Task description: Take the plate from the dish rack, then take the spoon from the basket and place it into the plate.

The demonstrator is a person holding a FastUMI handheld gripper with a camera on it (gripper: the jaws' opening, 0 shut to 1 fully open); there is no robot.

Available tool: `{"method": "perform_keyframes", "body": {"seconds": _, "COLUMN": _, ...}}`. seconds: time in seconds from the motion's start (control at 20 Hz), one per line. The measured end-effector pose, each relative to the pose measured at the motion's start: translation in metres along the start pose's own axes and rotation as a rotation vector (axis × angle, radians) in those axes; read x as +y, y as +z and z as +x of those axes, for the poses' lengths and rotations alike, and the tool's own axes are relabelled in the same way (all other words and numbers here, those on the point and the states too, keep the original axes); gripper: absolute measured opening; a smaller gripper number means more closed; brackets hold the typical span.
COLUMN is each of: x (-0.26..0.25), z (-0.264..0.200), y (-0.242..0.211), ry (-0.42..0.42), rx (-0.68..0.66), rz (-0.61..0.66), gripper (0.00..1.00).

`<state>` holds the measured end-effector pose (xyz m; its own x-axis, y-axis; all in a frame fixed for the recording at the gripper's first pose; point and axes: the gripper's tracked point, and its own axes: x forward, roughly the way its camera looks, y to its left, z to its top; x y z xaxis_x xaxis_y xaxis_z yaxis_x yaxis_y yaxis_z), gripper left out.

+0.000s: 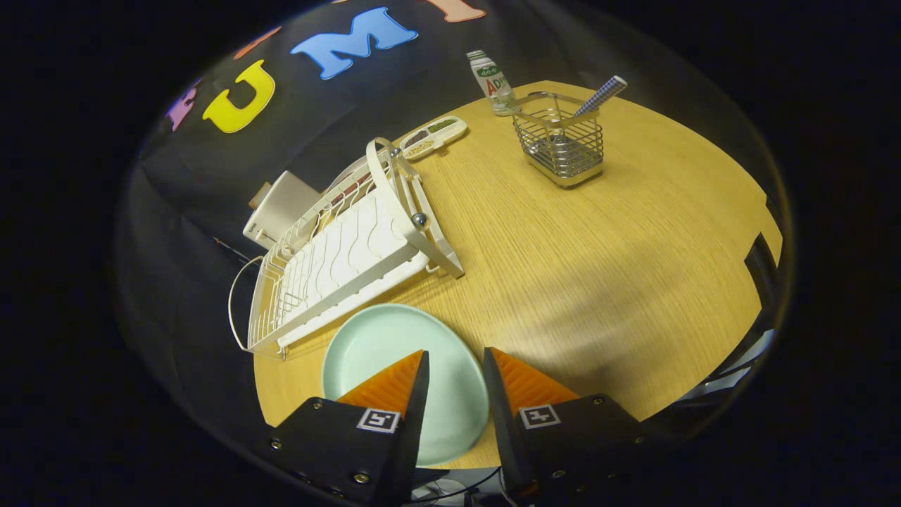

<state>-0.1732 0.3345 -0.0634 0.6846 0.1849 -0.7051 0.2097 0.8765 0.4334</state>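
Gripper view: gripper (454, 366) fingers spread, hovering over plate.
Plate (394, 345): flat on bench (598, 246), beside dish rack (352, 253).
Spoon (598, 96): handle leaning up-right out of wire basket (563, 144).

Staged kitchen booth: wooden table (563, 253), dish rack (345, 260), wire basket (561, 144), cloth wall (211, 183).

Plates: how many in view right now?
1. The pale green plate lies flat on the table, beside the dish rack, under and between the fingers of the open gripper. The rack looks empty, though its far end is partly hidden.
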Motion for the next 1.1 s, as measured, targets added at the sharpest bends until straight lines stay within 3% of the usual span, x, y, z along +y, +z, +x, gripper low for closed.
{"method": "perform_keyframes", "body": {"seconds": 0.35, "x": -0.015, "z": -0.021, "y": 0.070, "ry": -0.072, "rx": -0.228, "rz": 0.033, "gripper": 0.47}}
{"method": "perform_keyframes", "body": {"seconds": 0.65, "x": -0.043, "z": -0.039, "y": 0.137, "ry": -0.204, "rx": -0.407, "rz": 0.060, "gripper": 0.47}}
{"method": "perform_keyframes", "body": {"seconds": 1.1, "x": -0.091, "z": -0.036, "y": 0.207, "ry": -0.348, "rx": -0.555, "rz": 0.233, "gripper": 0.47}}
